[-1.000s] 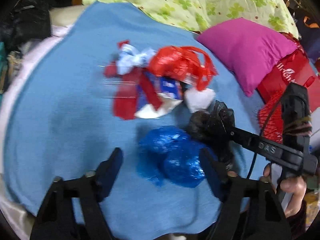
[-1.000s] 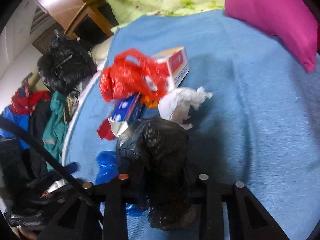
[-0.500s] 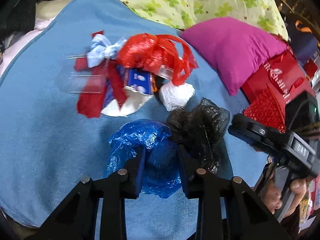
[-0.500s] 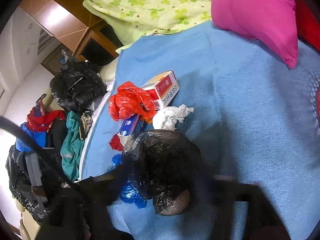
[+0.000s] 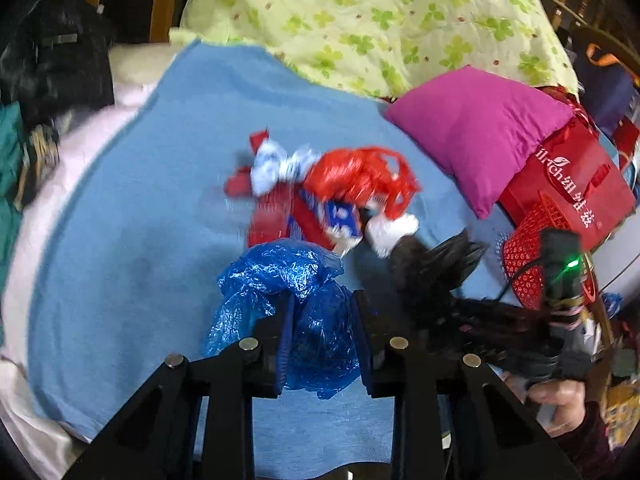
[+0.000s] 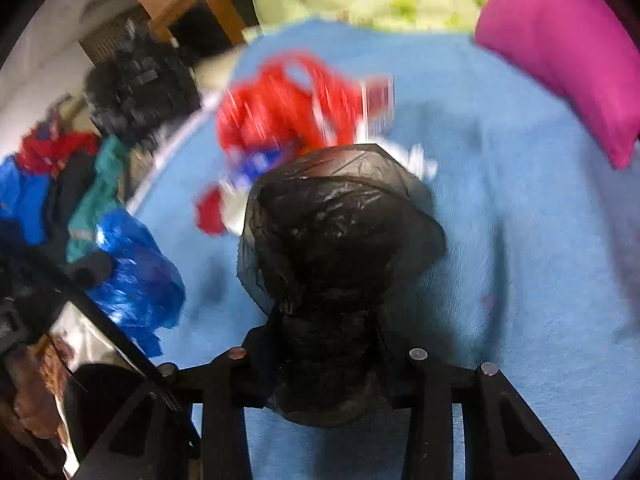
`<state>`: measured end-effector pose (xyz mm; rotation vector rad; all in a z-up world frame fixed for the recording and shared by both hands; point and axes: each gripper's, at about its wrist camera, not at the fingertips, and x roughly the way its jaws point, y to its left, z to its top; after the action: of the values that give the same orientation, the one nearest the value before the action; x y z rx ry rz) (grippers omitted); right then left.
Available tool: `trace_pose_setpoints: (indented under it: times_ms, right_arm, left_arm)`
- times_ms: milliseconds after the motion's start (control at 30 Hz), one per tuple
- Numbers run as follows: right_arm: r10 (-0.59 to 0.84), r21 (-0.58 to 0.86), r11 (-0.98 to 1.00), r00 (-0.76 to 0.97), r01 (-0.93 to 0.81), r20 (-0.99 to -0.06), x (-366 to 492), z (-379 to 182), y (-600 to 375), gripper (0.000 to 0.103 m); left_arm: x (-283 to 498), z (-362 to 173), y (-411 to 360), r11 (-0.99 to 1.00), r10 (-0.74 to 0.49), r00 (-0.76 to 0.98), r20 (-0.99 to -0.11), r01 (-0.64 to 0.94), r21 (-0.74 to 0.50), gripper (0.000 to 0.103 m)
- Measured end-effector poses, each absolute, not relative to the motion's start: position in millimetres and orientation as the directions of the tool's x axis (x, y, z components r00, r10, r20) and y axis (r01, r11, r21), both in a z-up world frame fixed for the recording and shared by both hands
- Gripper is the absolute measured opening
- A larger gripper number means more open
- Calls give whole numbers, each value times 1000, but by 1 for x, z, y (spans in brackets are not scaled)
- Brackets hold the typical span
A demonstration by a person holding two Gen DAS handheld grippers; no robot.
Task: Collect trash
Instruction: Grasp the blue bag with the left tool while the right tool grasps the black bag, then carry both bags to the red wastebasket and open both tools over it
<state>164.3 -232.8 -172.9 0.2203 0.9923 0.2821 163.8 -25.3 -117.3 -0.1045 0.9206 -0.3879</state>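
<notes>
Gripping the crumpled blue plastic bag (image 5: 316, 316), your left gripper (image 5: 322, 312) has both fingers pressed into its sides, the jaws narrow. Your right gripper (image 6: 326, 328) is closing its jaws on the black plastic bag (image 6: 340, 232), whose neck is pinched between them while the bulk bulges out ahead of the fingers. In the left view that black bag (image 5: 432, 268) sits just right of the blue one, over the blue blanket (image 5: 140, 220).

Ahead of you both, the rest of the trash lies in 1 cluster: a red plastic bag (image 5: 360, 176), a blue-and-white carton (image 5: 340, 218) and a white paper wad (image 5: 390, 230), touching one another. The blanket is bare to the left of that pile and along its near edge. To the right, the magenta pillow (image 5: 476, 132) and the red mesh basket (image 5: 528, 256) crowd the blanket's edge, just beside your right gripper. Beyond the far edge lies a green floral quilt (image 5: 380, 12).
</notes>
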Motion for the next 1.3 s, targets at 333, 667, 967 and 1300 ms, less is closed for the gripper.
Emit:
trace_pose_setpoints:
  times_ms: [333, 667, 967, 1300]
  right_arm:
    - [208, 377, 925, 894, -48, -396, 59, -39, -356, 42]
    - [-90, 476, 840, 932, 261, -351, -13, -42, -488, 44]
    - [-122, 550, 767, 917, 329, -379, -26, -54, -528, 69]
    - [-63, 456, 874, 970, 168, -237, -6, -24, -474, 70]
  left_arm:
    - [150, -20, -124, 817, -503, 566, -653, 558, -146, 30]
    - [154, 22, -303, 630, -643, 446, -623, 771, -97, 31]
    - [155, 3, -394, 575, -620, 400, -675, 817, -45, 58]
    - [174, 27, -258, 740, -547, 600, -584, 673, -1, 63]
